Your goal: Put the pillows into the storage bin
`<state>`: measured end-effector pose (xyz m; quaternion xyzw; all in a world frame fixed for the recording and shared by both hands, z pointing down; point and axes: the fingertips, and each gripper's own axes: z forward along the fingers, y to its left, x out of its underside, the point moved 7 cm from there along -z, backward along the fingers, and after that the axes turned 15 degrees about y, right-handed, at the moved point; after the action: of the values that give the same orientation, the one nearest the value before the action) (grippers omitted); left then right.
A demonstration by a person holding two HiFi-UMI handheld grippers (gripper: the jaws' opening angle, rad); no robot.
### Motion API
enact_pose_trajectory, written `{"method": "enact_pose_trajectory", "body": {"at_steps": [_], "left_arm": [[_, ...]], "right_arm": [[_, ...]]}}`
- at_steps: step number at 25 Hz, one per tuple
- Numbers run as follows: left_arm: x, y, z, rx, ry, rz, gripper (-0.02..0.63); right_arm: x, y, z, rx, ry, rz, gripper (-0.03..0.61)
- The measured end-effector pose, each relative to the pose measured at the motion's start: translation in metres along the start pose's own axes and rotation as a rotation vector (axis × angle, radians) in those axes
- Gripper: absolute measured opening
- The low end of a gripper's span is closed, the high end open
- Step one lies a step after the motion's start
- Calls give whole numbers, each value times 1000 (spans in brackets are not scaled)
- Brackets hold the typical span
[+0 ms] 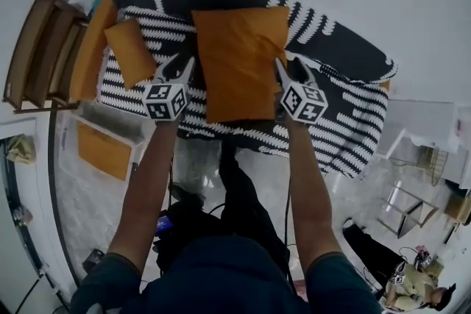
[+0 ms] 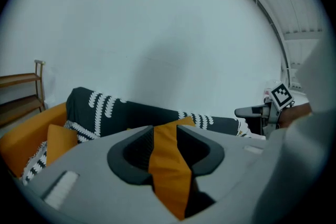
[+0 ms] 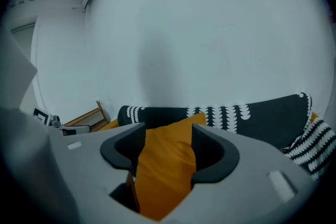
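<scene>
Big pillow (image 1: 239, 62) on sofa (image 1: 331, 48), dead ahead. My left claw (image 1: 182, 67) at its left edge, right claw (image 1: 290, 71) at right edge. Both agape, unclamped.

The right tongs (image 3: 167, 136) have their jaws apart, and an orange pillow (image 3: 165, 165) fills the gap between them, one corner rising just above the jaw tips. Whether the pads touch the fabric cannot be told. Behind it runs a sofa back (image 3: 262, 113) in black cloth with white marks. A black-and-white striped cover (image 3: 315, 147) lies at the right edge. A wooden rack (image 3: 86, 119) shows at the left, against a pale wall (image 3: 199, 29).
</scene>
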<state>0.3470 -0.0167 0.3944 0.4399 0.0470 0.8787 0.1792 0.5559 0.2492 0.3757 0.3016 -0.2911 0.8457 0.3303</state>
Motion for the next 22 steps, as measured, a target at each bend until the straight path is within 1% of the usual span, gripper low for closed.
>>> {"method": "enact_pose_trajectory", "body": {"at_steps": [6,11,15,19,22], "left_arm": [[34,6,80,-8,124,-44,161],[68,15,139,-21,229,-74,190],[90,22,174,-17,302,-106,224],[113,26,198,-21,356,-138,239],[124,28,215,-23,385,-166,239]], "right_arm": [[24,-63,55,7,83,27,296],[60,-103,108,1,196,45,338],[83,-126,144,4,279,51,345],[105,-142,170,2,349,54,345],[118,-151,187,-1,397,56,344]]}}
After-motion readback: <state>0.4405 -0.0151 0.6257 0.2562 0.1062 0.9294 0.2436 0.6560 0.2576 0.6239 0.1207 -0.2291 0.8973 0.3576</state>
